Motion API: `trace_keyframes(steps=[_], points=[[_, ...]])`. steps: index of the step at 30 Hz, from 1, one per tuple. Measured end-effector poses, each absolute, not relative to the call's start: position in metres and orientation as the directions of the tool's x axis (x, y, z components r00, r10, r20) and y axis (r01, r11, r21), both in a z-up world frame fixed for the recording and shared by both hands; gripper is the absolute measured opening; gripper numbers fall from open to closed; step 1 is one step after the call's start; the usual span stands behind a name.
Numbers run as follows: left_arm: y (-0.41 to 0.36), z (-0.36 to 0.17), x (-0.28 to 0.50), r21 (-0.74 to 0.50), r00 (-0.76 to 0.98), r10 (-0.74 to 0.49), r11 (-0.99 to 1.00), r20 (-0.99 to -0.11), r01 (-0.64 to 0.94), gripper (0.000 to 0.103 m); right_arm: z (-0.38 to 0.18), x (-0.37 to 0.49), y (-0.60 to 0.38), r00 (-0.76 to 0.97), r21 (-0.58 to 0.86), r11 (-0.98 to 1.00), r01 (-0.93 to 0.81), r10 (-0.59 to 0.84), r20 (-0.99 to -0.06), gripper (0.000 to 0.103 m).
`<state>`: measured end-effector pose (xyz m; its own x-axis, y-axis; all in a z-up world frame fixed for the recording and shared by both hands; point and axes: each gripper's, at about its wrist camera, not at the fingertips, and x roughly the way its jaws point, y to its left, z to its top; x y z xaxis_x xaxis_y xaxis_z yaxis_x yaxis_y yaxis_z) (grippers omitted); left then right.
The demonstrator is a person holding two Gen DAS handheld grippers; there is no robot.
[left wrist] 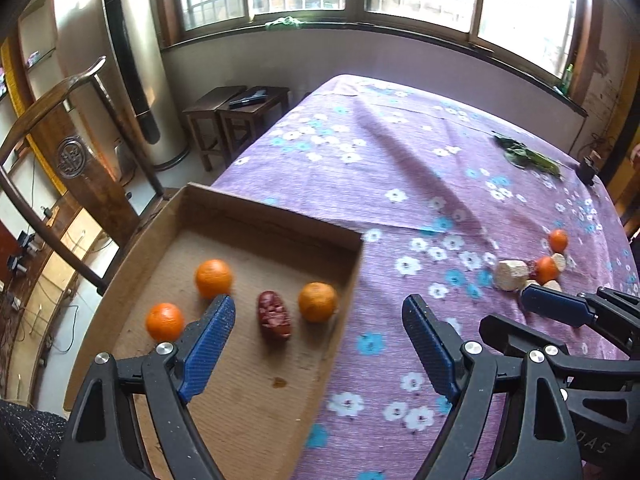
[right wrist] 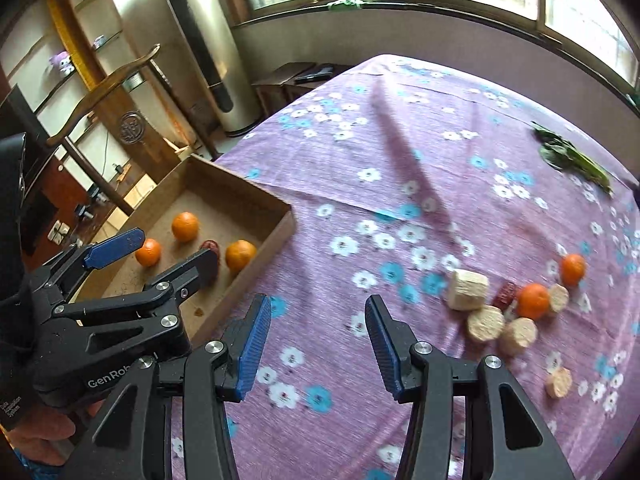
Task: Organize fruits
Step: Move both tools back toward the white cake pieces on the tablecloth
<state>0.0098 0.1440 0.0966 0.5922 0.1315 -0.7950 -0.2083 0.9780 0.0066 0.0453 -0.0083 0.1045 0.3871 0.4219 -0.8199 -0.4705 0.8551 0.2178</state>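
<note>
Box: cardboard tray (left wrist: 224,216) holds three oranges and one wrinkled red date (left wrist: 274,314).
Loose fruit: oranges (right wrist: 532,300) among pale cut chunks (right wrist: 467,290), on the floral cloth.
Bearing: forward-right of right gripper (right wrist: 316,336) (nearer arm).
Left gripper (left wrist: 320,328): fingers apart, empty, over the box edge.
Right gripper: fingers apart, empty.

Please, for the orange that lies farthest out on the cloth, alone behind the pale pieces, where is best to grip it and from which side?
Probably best to grip the far orange across its widest middle, coming from above with the right gripper, whose jaws are open. It is round, so no side is special, but the pale chunks and another orange lie close in front, while its top is free.
</note>
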Motion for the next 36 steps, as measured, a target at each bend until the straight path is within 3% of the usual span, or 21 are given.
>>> trace_keyframes(steps=[4,13,20,36], points=[[0.123,0.102,0.014,0.004,0.604,0.11,0.985,-0.789,-0.174,0.085,0.109,0.045,-0.032,0.416,0.215,0.877,-0.43,0.403,-0.815,0.062],[0.079,0.108,0.023,-0.005,0.619,0.067,0.994,-0.782,-0.113,0.086,0.111,0.037,-0.085,0.443,0.2,0.912,-0.36,0.355,-0.823,0.063],[0.049,0.108,0.028,-0.013,0.616,0.03,0.998,-0.787,-0.066,0.091,0.108,0.033,-0.13,0.463,0.192,0.937,-0.291,0.313,-0.829,0.072],[0.009,0.085,0.046,-0.032,0.56,-0.025,0.999,-0.828,-0.004,0.091,0.076,0.037,-0.181,0.409,0.211,0.952,-0.221,0.287,-0.866,0.073]])
